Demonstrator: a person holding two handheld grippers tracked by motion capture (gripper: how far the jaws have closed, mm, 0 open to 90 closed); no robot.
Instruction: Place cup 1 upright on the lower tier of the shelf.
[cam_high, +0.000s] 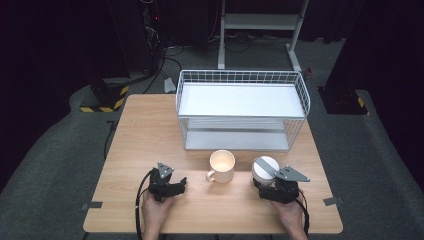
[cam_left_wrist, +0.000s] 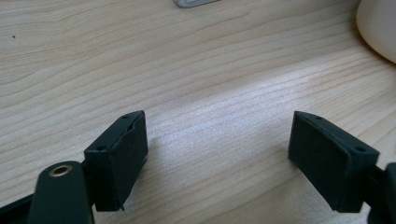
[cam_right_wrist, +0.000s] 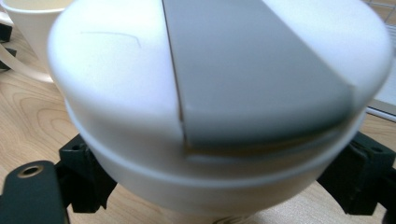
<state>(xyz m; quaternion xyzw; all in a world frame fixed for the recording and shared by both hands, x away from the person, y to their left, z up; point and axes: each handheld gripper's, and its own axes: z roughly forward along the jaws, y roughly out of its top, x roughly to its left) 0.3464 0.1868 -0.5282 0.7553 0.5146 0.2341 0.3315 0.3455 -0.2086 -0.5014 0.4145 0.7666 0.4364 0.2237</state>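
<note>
Gripping round, smooth white container (cam_right_wrist: 140, 93)

— Where's your left gripper (cam_high: 181, 186)?

— Low at the near left, in my left hand (cam_high: 156, 210), jaws wide apart with nothing between them, pointing right.

— And the right gripper (cam_high: 263, 183)?

— In my right hand (cam_high: 291, 214) at the near right. Its jaws sit on either side of the white container (cam_high: 264, 169), against its walls.

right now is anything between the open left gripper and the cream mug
Nothing visible. The left gripper has its fingers apart over bare wooden table, and the cream ceramic mug stands beyond with no object between.
</note>
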